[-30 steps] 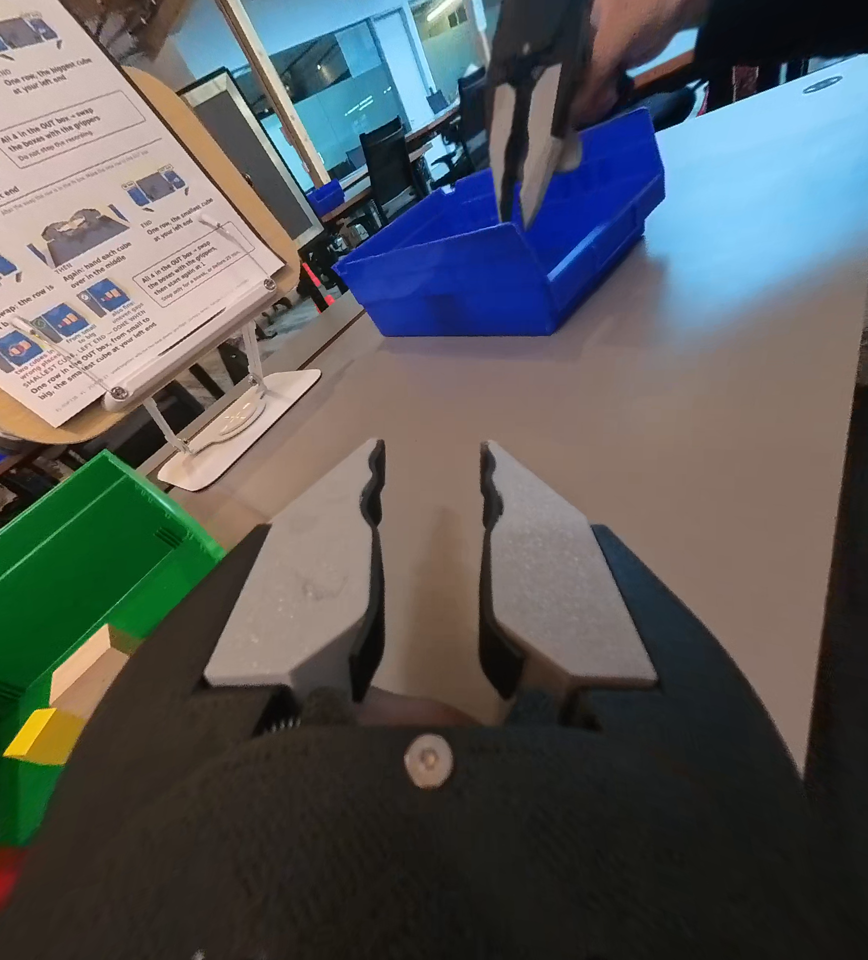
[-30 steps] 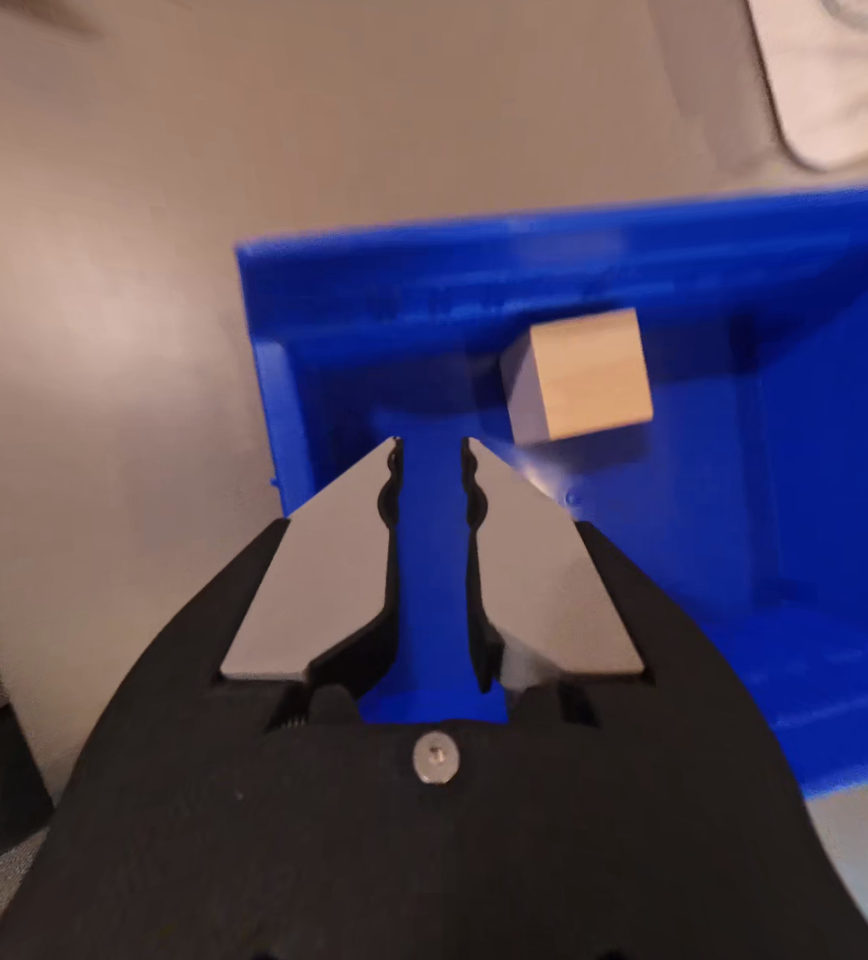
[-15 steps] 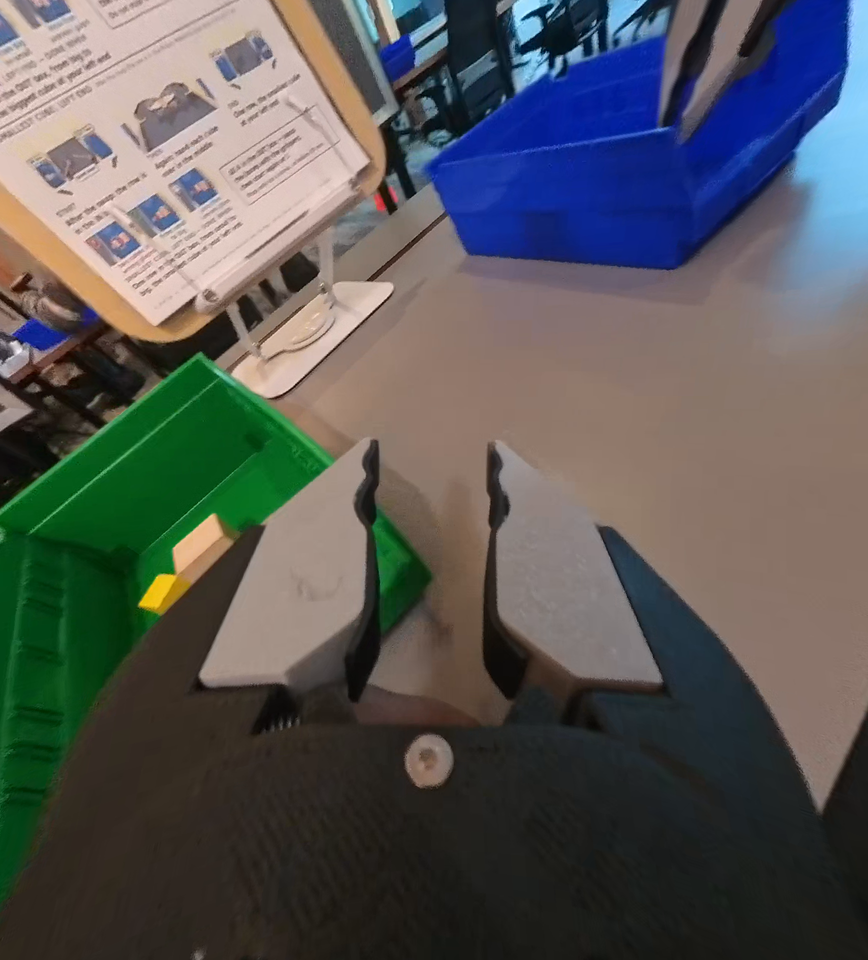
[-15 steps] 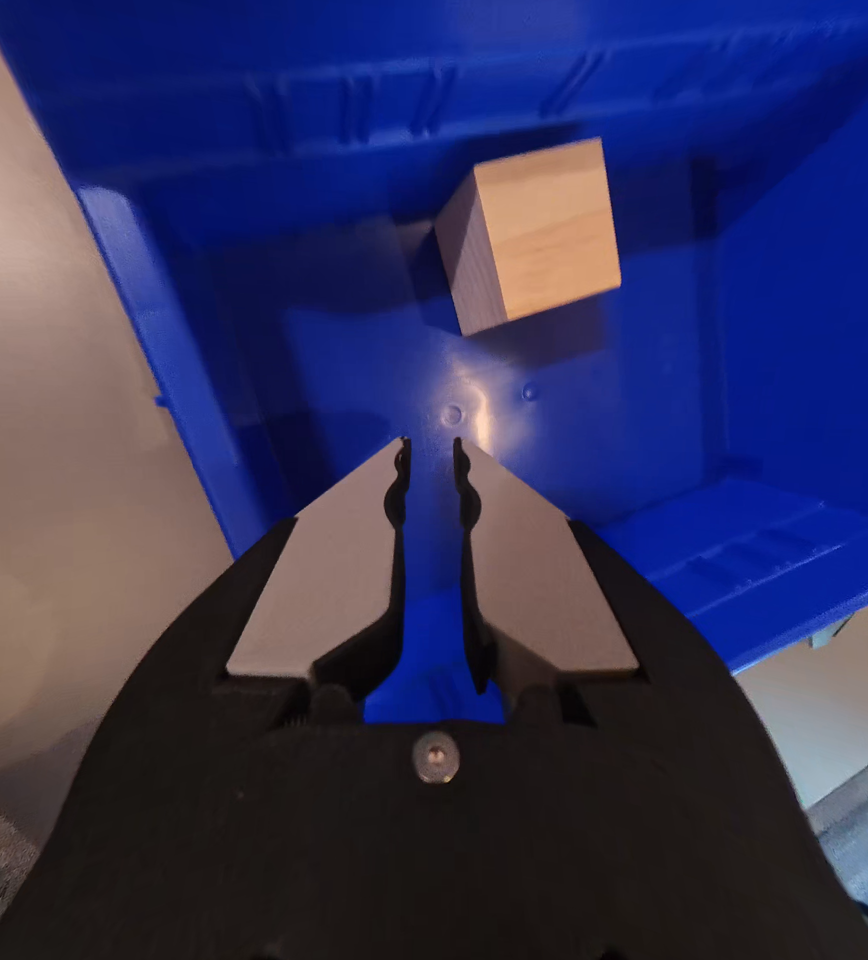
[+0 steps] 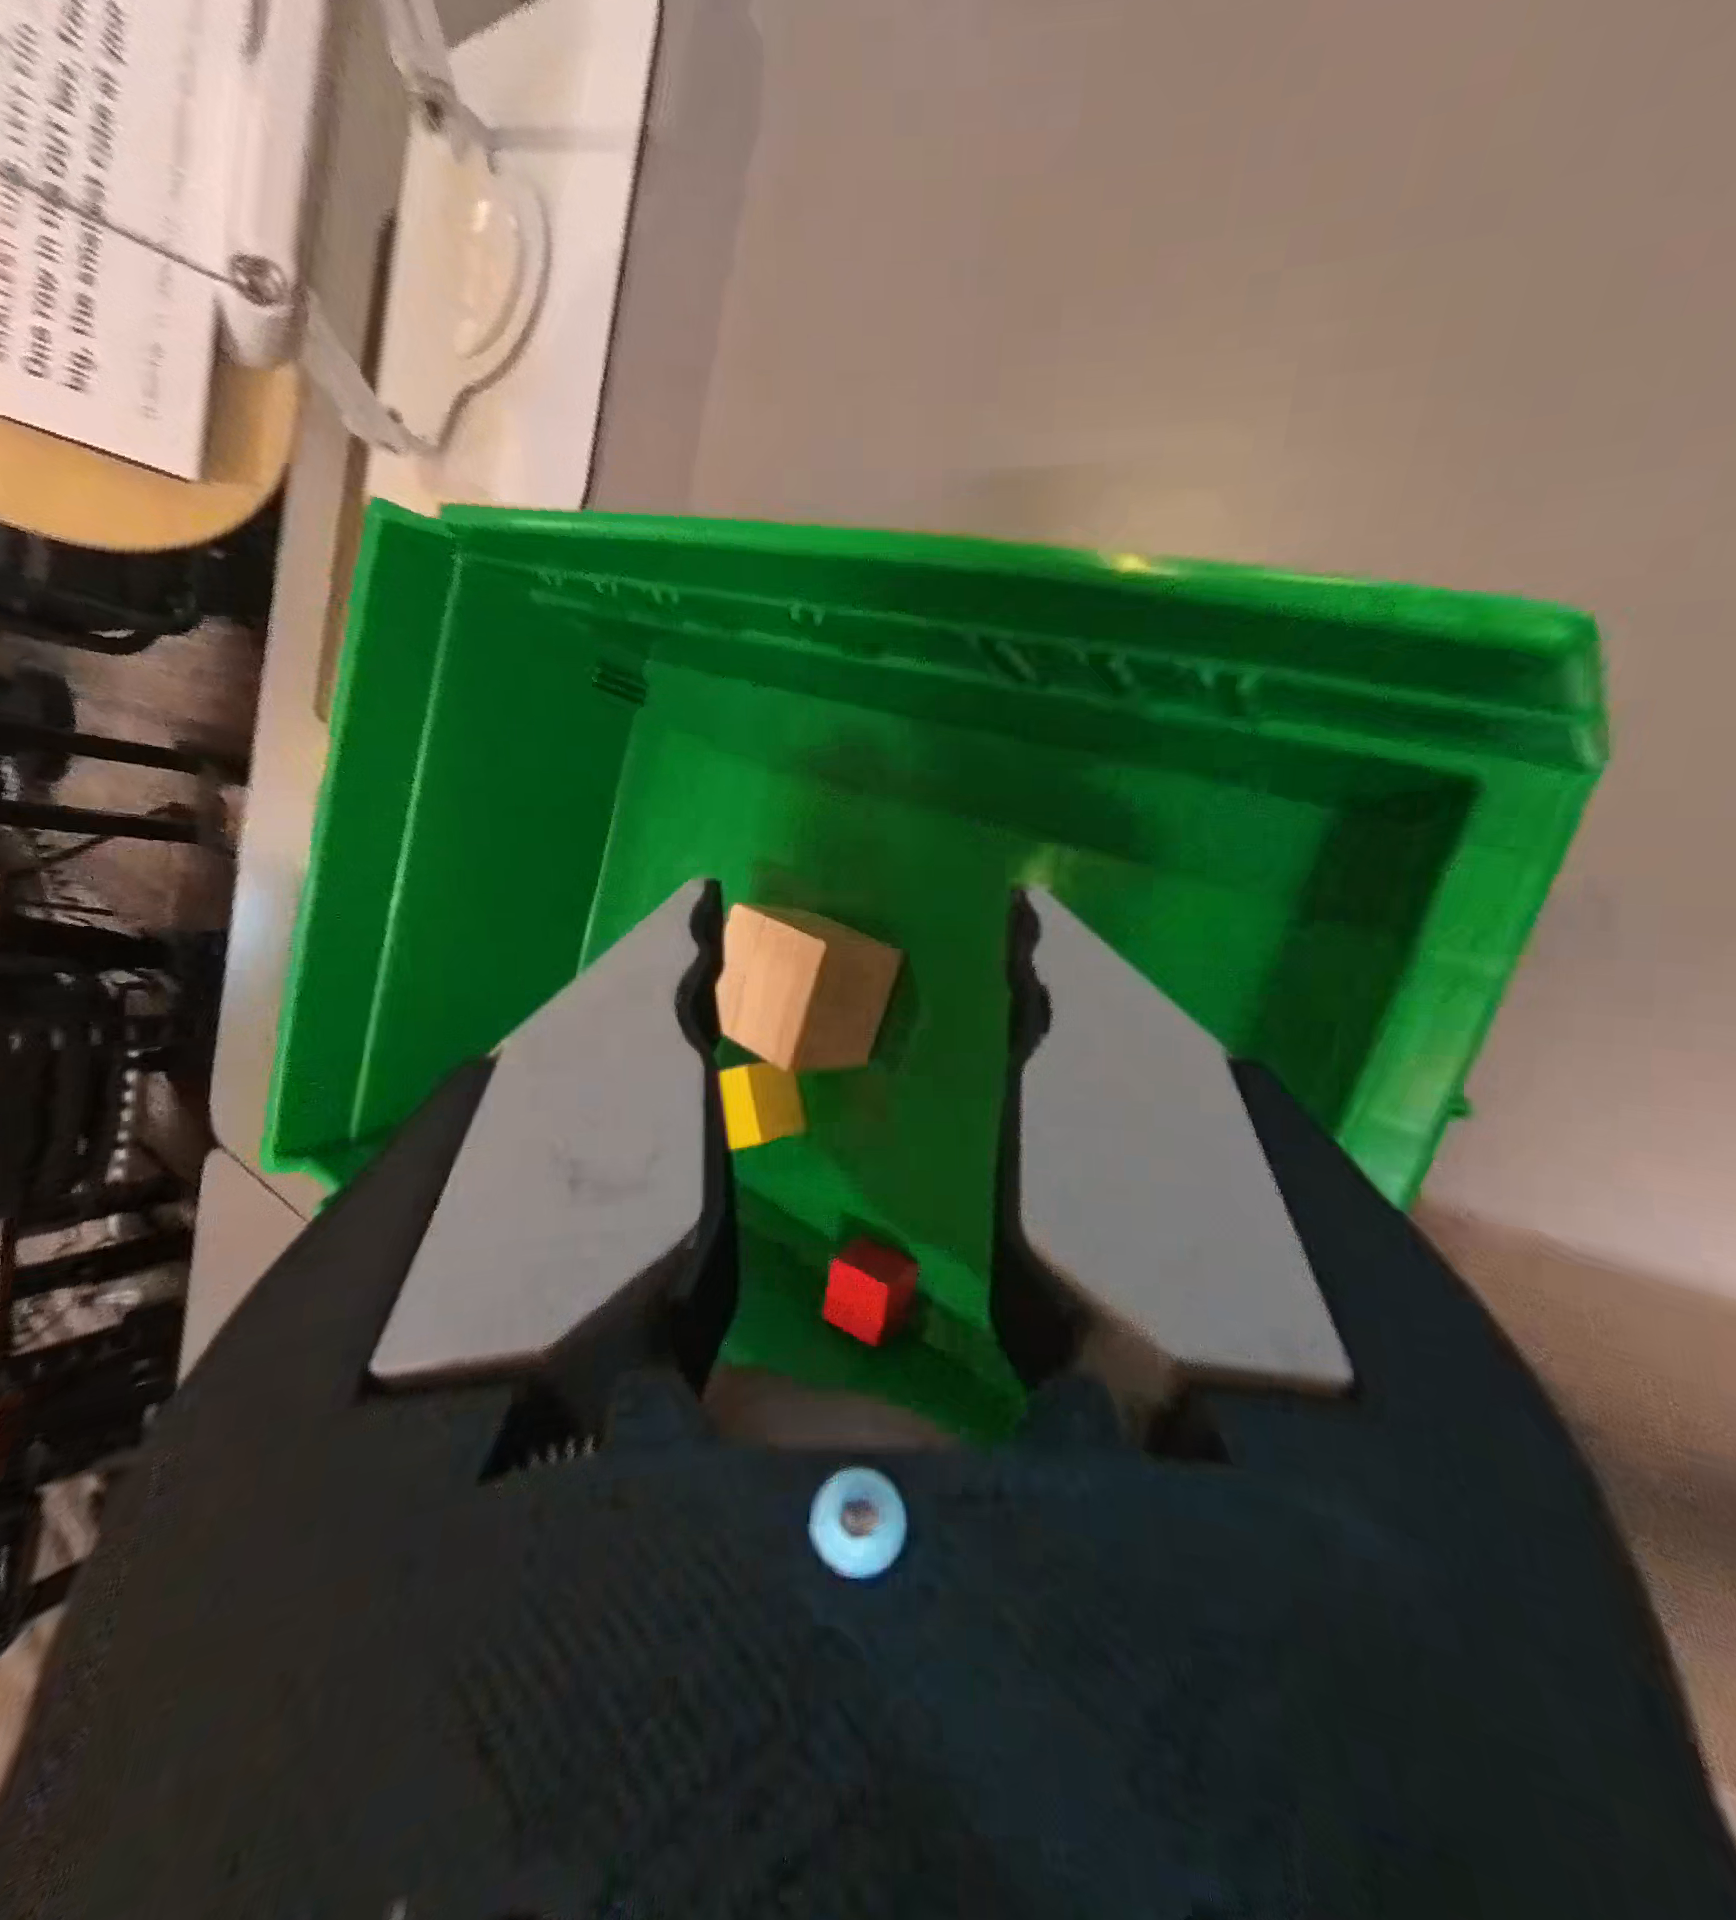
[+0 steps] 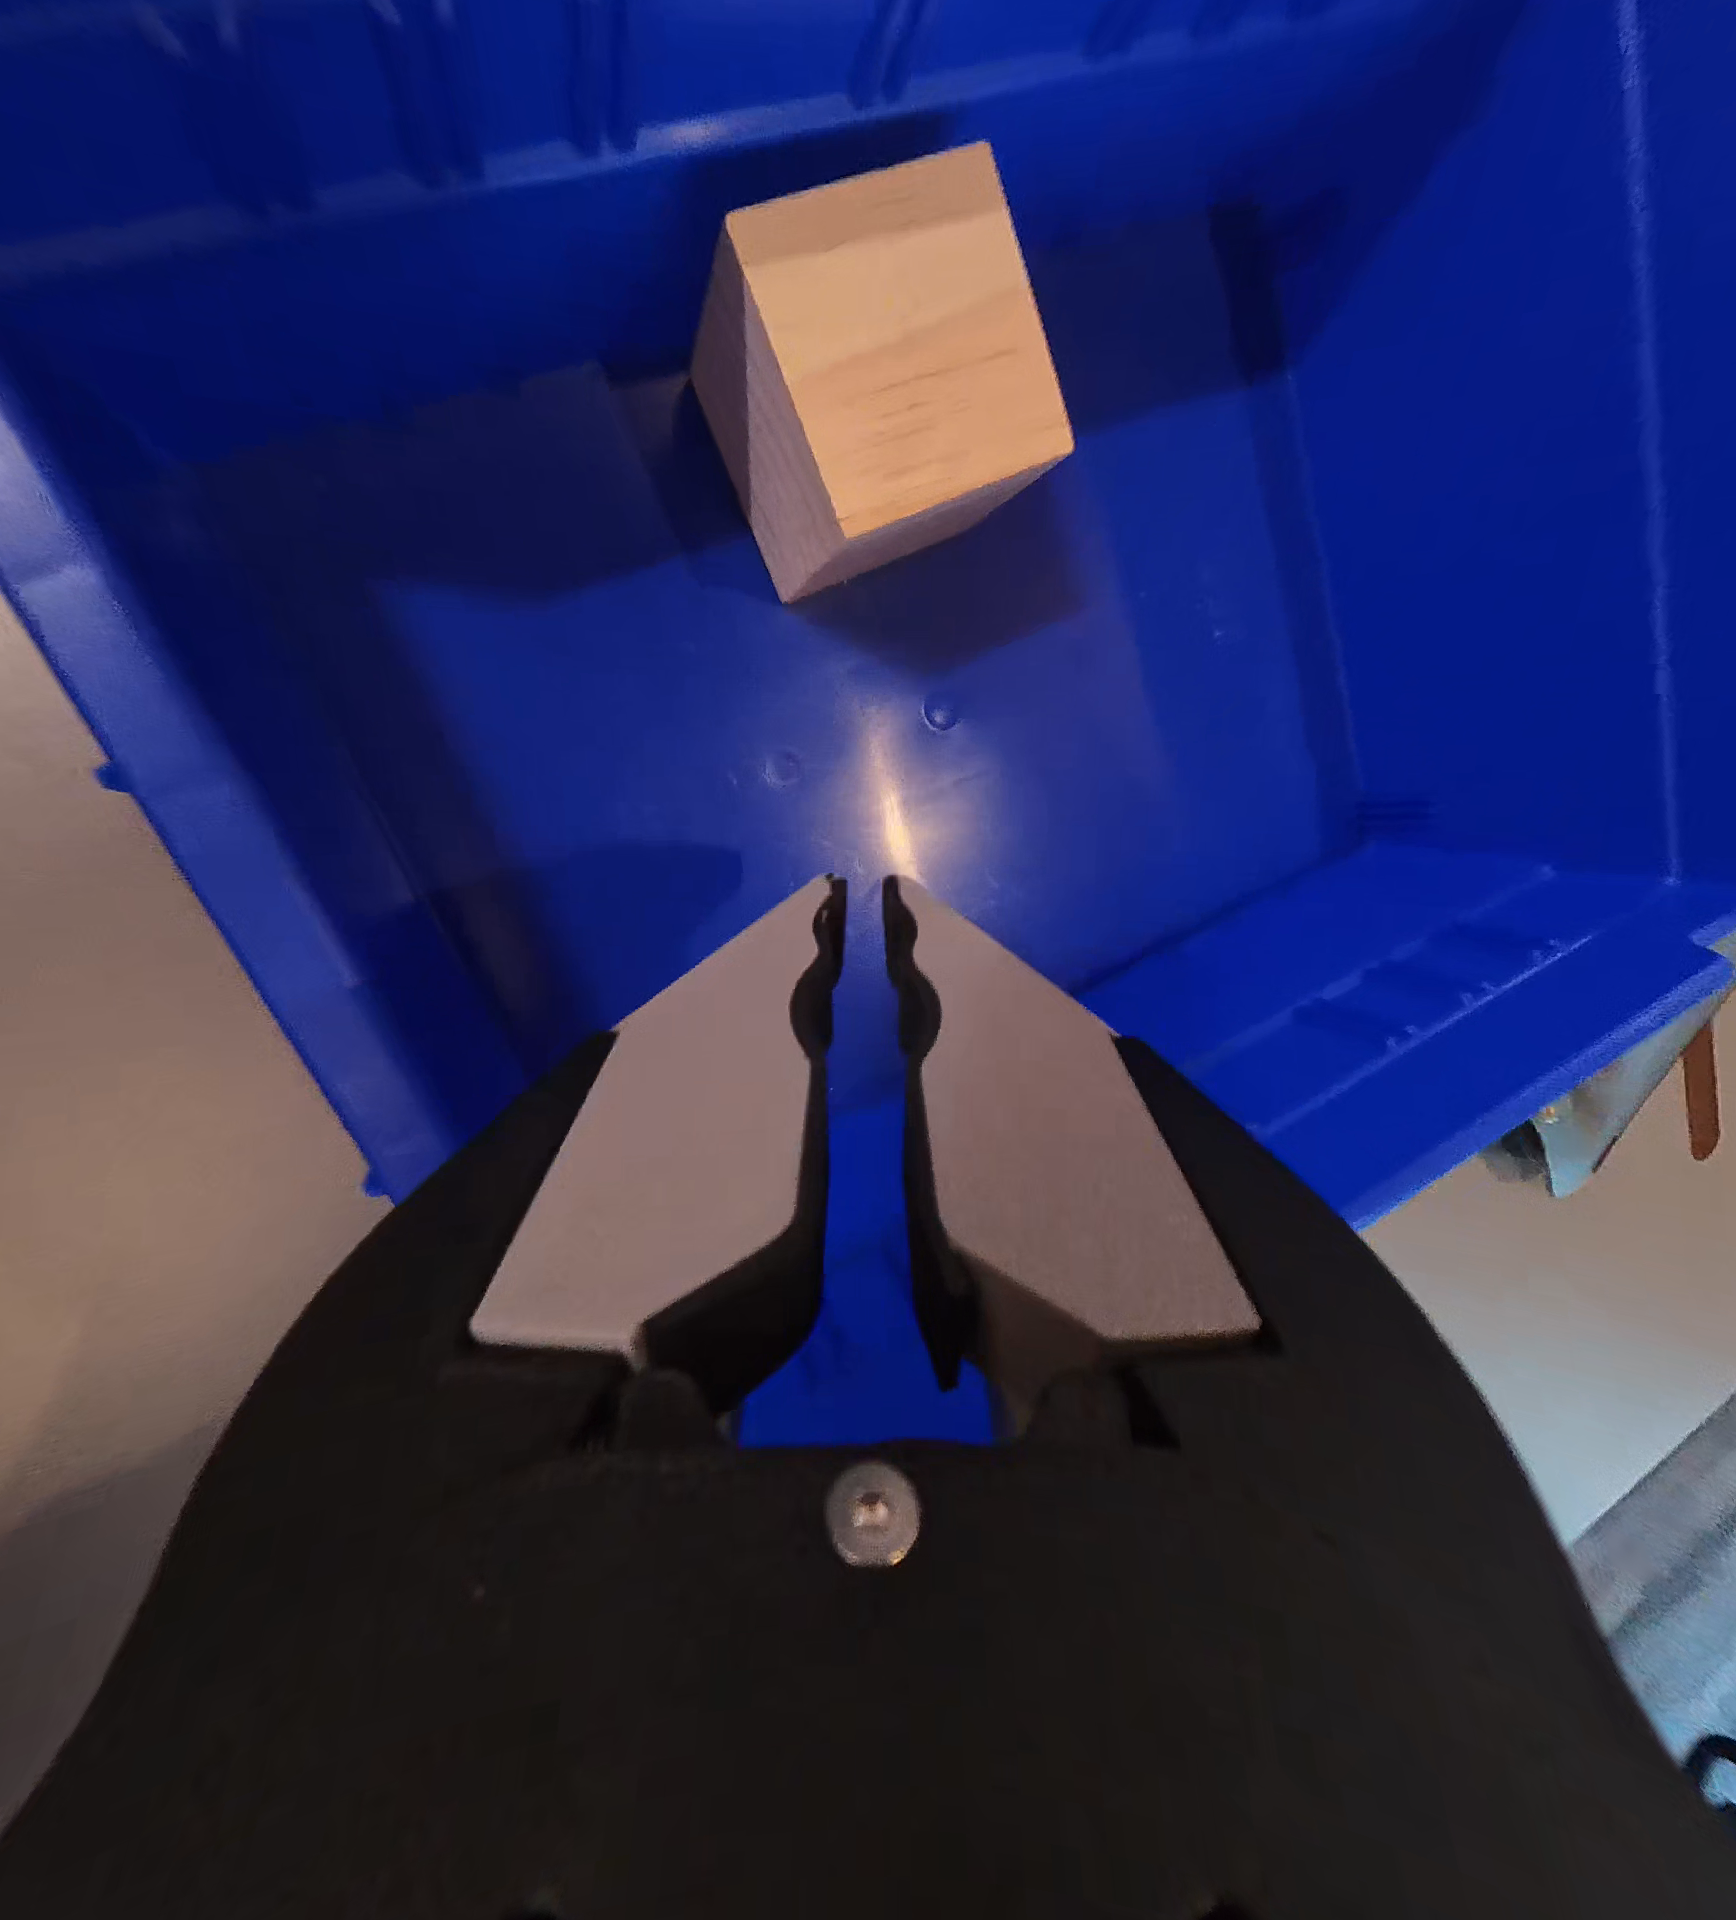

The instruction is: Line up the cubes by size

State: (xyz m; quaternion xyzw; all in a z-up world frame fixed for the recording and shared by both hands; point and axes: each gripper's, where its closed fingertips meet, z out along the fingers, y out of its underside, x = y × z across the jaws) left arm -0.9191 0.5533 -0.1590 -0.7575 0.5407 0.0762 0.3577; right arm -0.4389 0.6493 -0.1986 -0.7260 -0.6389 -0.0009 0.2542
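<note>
In the left wrist view a green bin (image 5: 448,831) holds three cubes: a plain wooden cube (image 5: 807,987), a smaller yellow cube (image 5: 760,1107) just in front of it, and a small red cube (image 5: 869,1288) nearer to me. My left gripper (image 5: 861,914) is open and empty above the bin, and the three cubes show between its fingers. In the right wrist view a blue bin (image 6: 1466,987) holds one large wooden cube (image 6: 885,353) near its far wall. My right gripper (image 6: 860,883) hangs over the bin floor, short of that cube, with its jaws almost together and nothing between them.
A document stand with a printed sheet (image 5: 64,208) and its white base (image 5: 521,260) stand just beyond the green bin's left corner. Both bins sit on a grey table (image 5: 1259,312). The table edge and floor (image 6: 1726,1558) show at the right of the blue bin.
My left gripper swung from facing across the table to looking down into the green bin, and its jaws opened wider. My right gripper moved lower into the blue bin and its jaws narrowed.
</note>
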